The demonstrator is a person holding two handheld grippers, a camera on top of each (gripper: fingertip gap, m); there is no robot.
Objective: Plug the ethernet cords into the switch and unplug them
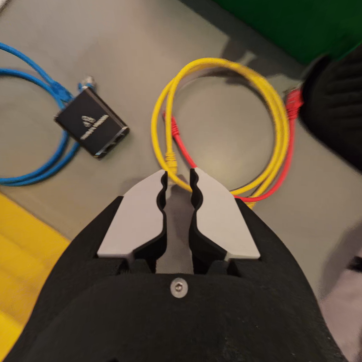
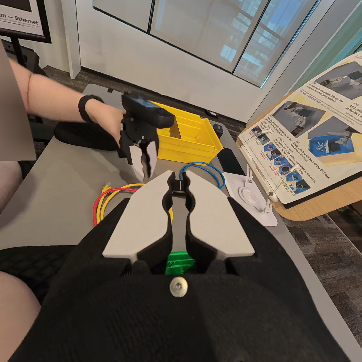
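Observation:
The black switch (image 1: 90, 121) lies flat on the grey table (image 1: 127, 49) with a blue cord (image 1: 29, 178) plugged into its far end and empty ports at its near end. A yellow cord (image 1: 211, 59) and a red cord (image 1: 184, 150) lie coiled together to its right. My left gripper (image 1: 178, 172) is open and hovers over the yellow cord, close to its plug (image 1: 170, 159). The right wrist view shows it (image 2: 146, 174) above the table, holding nothing. My right gripper (image 2: 179, 173) is open and empty, and the switch (image 2: 179, 186) shows far off between its fingertips.
A yellow bin (image 2: 188, 148) stands at the table's far side and a green bin (image 2: 179, 262) lies under my right gripper. An instruction board (image 2: 303, 137) on a white stand (image 2: 250, 194) is at the right. A person's arm (image 2: 58, 101) holds the left gripper.

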